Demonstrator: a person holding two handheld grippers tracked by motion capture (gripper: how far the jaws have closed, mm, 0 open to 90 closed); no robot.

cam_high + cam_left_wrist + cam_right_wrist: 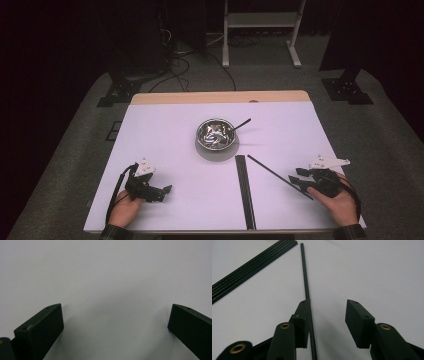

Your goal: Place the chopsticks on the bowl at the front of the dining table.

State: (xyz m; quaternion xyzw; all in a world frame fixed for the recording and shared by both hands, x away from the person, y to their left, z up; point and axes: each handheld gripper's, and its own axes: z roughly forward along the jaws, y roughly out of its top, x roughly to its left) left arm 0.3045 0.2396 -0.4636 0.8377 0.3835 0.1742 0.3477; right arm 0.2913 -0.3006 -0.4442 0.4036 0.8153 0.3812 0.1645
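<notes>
On the table's right, high view: right gripper (pixel 300 178) straddles a lone black rod (pixel 277 175) running 10 to 4 o'clock; left gripper (pixel 159 191) far off | Right gripper view: half-spread jaws, rod (pixel 305 277) against left jaw, unpinched, near end cut off | Left gripper view: jaws spread, empty.

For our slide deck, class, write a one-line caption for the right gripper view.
Open tongs straddle a single black rod on the white table, one pad beside it.
</notes>
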